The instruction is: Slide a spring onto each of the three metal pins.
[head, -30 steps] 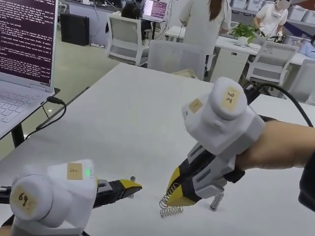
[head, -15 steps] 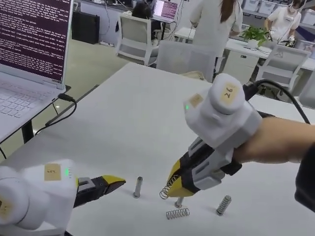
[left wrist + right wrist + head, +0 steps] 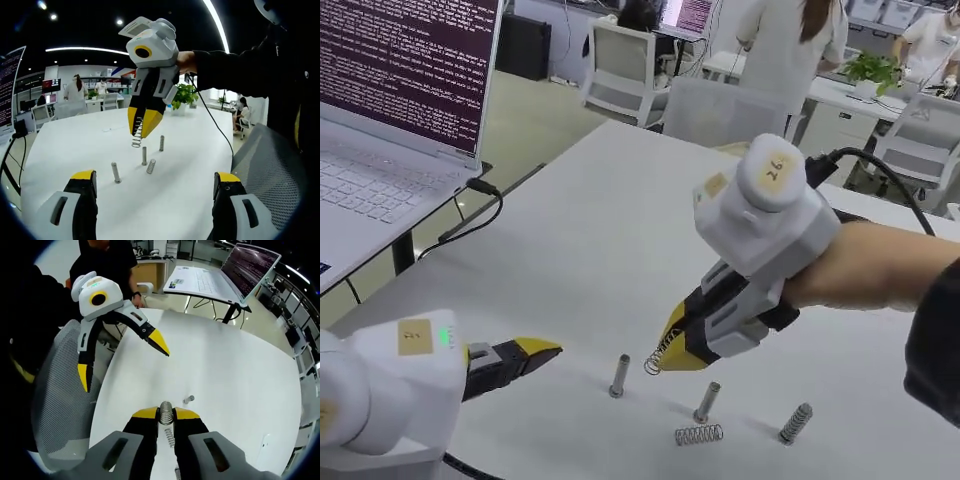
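My right gripper [image 3: 670, 356] is shut on a small steel spring [image 3: 655, 358], which hangs a little above the white table [image 3: 590, 230]. Below it stand two upright metal pins, one to the left [image 3: 618, 375] and one to the right [image 3: 706, 402]. In the right gripper view the spring [image 3: 166, 412] sticks out between the shut jaws, above a pin [image 3: 188, 399]. A second spring [image 3: 699, 434] lies flat near the right pin and a third [image 3: 795, 423] is further right. My left gripper [image 3: 525, 355] hovers open, left of the pins, holding nothing [image 3: 155, 177].
An open laptop [image 3: 390, 150] sits on a side table at the left, with a black cable [image 3: 480, 215] running to it. Office chairs [image 3: 620, 70] and people stand beyond the table's far edge. The person's sleeve [image 3: 935, 350] is at the right.
My right gripper has risen off the table with a spring in its jaws and now hangs between the two pins. The camera has shifted, and the left gripper stays open.
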`<state>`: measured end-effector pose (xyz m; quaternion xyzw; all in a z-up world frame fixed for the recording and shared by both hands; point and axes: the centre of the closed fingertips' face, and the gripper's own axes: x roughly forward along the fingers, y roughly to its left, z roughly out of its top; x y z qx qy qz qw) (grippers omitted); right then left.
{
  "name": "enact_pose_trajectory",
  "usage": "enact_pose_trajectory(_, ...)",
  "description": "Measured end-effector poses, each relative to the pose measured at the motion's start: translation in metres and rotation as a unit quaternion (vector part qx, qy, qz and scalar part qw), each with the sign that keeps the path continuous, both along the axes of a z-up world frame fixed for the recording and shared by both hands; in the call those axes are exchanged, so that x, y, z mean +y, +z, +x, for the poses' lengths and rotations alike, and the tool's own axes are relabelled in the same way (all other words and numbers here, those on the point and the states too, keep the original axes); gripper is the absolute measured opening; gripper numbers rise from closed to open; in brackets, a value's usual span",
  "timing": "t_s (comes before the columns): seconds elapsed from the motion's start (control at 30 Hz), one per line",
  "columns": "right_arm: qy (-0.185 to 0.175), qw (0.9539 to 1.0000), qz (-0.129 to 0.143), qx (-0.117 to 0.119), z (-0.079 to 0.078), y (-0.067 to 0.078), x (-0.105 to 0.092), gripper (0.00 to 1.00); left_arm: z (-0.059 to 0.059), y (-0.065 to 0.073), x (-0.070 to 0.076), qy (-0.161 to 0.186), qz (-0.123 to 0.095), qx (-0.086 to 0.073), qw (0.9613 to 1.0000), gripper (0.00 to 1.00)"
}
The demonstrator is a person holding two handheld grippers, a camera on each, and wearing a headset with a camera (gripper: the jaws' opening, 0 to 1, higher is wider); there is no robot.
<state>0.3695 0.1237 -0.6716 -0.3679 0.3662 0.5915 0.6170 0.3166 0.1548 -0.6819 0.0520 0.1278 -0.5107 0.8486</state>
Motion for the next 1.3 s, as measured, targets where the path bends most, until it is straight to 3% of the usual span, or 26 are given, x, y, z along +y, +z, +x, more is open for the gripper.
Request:
enact_pose_trajectory(0.17, 0.002, 0.9999, -0.006, -0.011, 0.011, -0.007, 0.004, 0.08, 0.004, 0.0, 0.007, 0.017, 0.0, -0.003, 0.9998, 0.94)
enact_pose_trajectory(0.27, 0.0, 0.9999, -0.009, -0.012, 0.019, -0.012, 0.007, 0.08, 0.005, -0.004, 0.011, 0.025, 0.015, -0.009, 0.9995, 0.95)
enact_pose_trajectory(0.43, -0.004, 0.9996, -0.019, -0.022, 0.032, -0.021, 0.009, 0.08, 0.006, -0.008, 0.015, 0.032, 0.02, -0.009, 0.9992, 0.94)
enact_pose_trajectory(1.03, 0.001, 0.9981, -0.061, -0.007, 0.053, -0.052, 0.015, 0.08, 0.012, -0.017, 0.017, 0.032, 0.027, 0.006, 0.9991, 0.93)
enact_pose_trajectory(1.3, 0.003, 0.9979, -0.065, 0.009, 0.053, -0.06, 0.016, 0.08, 0.012, -0.023, 0.018, 0.033, 0.027, 0.014, 0.999, 0.92)
